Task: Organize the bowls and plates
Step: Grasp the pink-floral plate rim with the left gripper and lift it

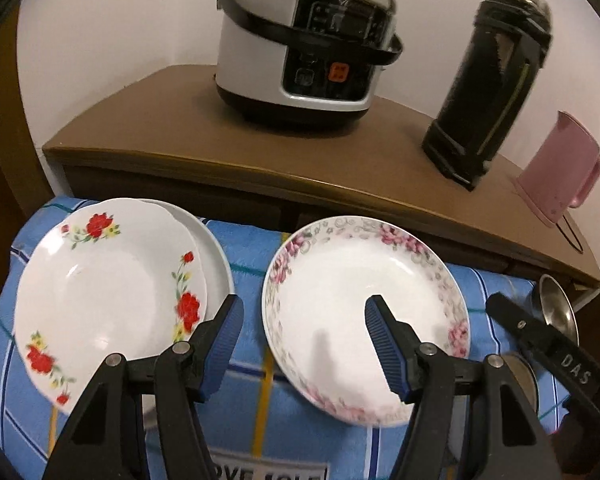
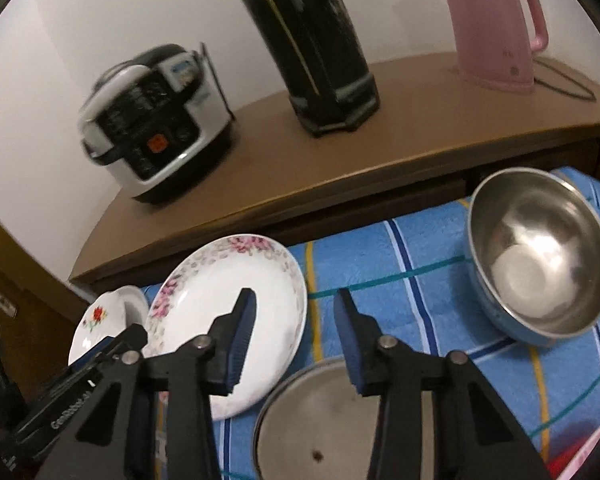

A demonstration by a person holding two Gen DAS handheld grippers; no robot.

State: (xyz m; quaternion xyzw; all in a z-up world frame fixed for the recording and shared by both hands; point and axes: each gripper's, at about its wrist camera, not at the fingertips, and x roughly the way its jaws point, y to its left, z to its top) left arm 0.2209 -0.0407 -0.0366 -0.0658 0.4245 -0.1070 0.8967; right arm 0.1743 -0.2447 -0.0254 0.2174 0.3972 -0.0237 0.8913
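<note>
A white plate with red roses point(image 1: 112, 280) lies on a plain white plate point(image 1: 216, 256) at the left of the blue checked cloth point(image 1: 244, 248). A deep plate with pink flowers point(image 1: 340, 280) lies to its right. My left gripper point(image 1: 302, 306) is open, its right finger over the pink-flower plate and nothing held. In the right wrist view my right gripper point(image 2: 296, 294) is open and empty, its left finger over the rim of the pink-flower plate point(image 2: 204, 304). A steel bowl point(image 2: 540, 256) stands at the right and another steel bowl point(image 2: 324, 420) just below the fingers.
Behind the cloth runs a brown cabinet top point(image 1: 180, 120) with a rice cooker point(image 1: 300, 48), a black thermos point(image 1: 492, 80) and a pink kettle point(image 1: 560, 164). The right gripper's body point(image 1: 548, 344) shows at the left wrist view's right edge, beside a steel bowl point(image 1: 556, 304).
</note>
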